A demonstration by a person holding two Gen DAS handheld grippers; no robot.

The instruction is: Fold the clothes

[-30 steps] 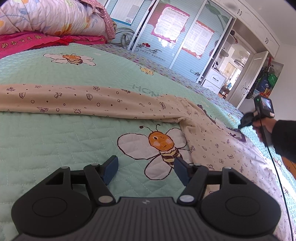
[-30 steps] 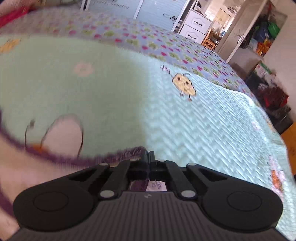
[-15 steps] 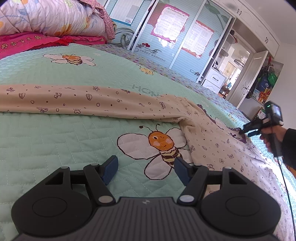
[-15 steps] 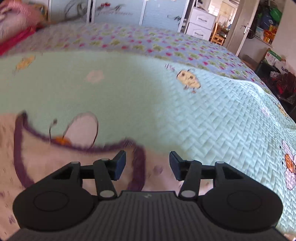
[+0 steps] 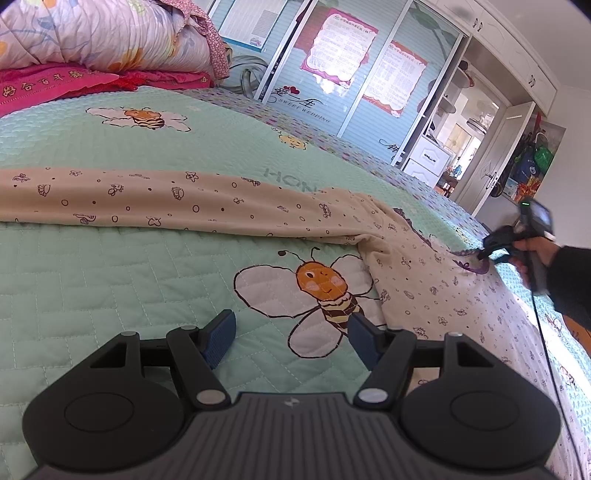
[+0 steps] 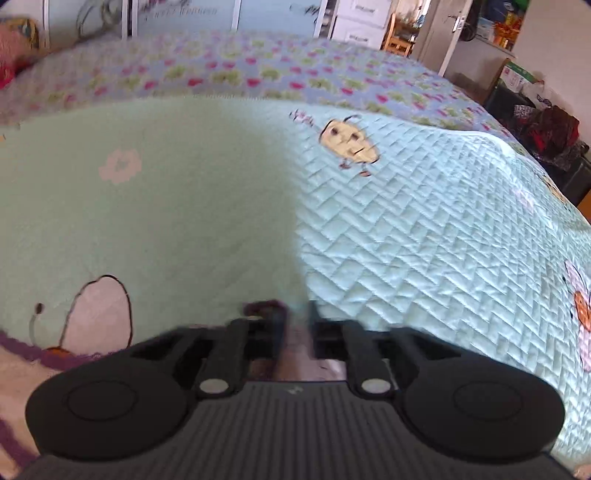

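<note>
Garment (image 5: 229, 206) spread flat across bed (image 5: 110, 280), purple collar near right edge. Left tool (image 5: 291, 334) wide open, empty, over bedspread. Right tool (image 6: 293, 328) blurry, jaws nearly together at collar (image 6: 262, 308), can't tell if gripping. Risk: thin trim slips out, or quilt gets pinched too.

Matt printed cloth garment (image 5: 229, 201) on quilted, stitched bedspread (image 5: 110, 280)

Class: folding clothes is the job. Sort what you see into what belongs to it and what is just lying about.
Belongs:
- beige printed garment
- left gripper
- right gripper

Lying about:
- bee bedspread
- rolled quilt
- pink bedding
- wardrobe doors
</note>
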